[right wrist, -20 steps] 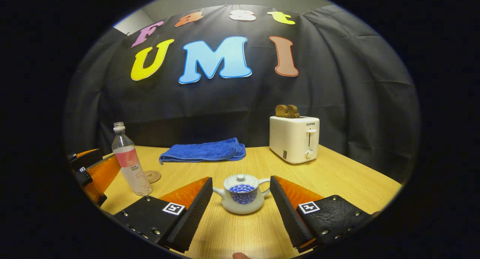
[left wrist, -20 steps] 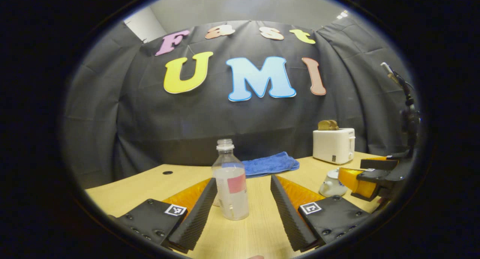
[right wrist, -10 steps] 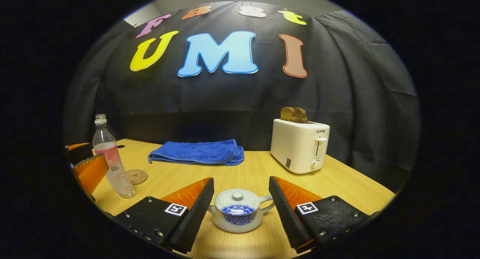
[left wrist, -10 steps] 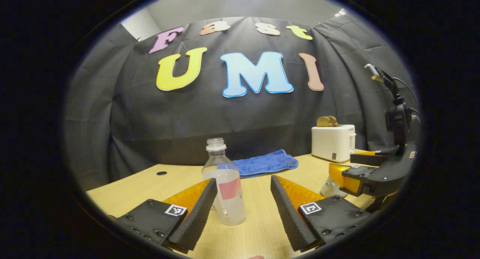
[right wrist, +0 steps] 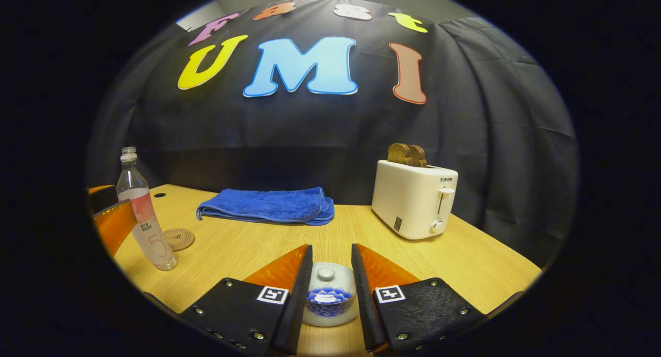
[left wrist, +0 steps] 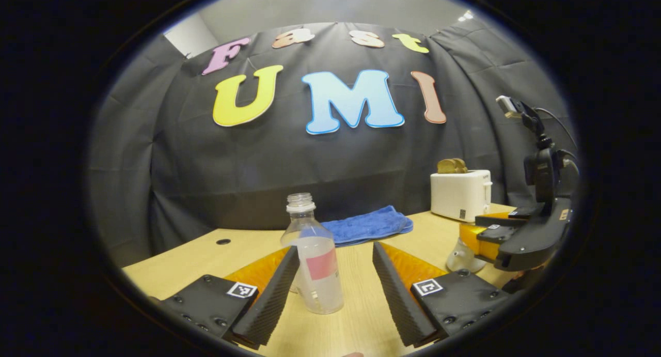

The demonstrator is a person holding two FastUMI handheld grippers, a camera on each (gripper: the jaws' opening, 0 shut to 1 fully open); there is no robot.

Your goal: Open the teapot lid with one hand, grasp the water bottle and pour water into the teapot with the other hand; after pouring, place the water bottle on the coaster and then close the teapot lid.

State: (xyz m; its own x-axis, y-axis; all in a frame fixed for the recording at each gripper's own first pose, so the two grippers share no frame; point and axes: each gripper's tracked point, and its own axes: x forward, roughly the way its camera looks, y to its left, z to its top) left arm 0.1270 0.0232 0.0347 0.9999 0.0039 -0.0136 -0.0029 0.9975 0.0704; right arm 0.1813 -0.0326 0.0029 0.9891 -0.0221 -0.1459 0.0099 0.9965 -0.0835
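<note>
A clear, uncapped water bottle (left wrist: pixel 316 269) with a pink label stands on the table between the fingers of my left gripper (left wrist: pixel 335 247). That gripper is open wide, and the bottle sits close to its left finger. The bottle (right wrist: pixel 142 217) also appears at the left of the right gripper view, with a round coaster (right wrist: pixel 178 239) just behind it. A small white teapot (right wrist: pixel 330 300) with a blue pattern has its lid on. My right gripper (right wrist: pixel 331 247) is lowered over it, fingers narrowed to either side of the lid. The knob (right wrist: pixel 326 273) stands free between them.
A folded blue towel (right wrist: pixel 266 205) lies at the back of the wooden table (right wrist: pixel 465 259). A white toaster (right wrist: pixel 413 199) holding toast stands at the back right. In the left gripper view the right gripper (left wrist: pixel 496 233) covers part of the teapot (left wrist: pixel 459 256).
My right gripper has moved forward and down over the teapot, and its fingers have narrowed around the lid. My left gripper has stayed open around the bottle with only slight shifts.
</note>
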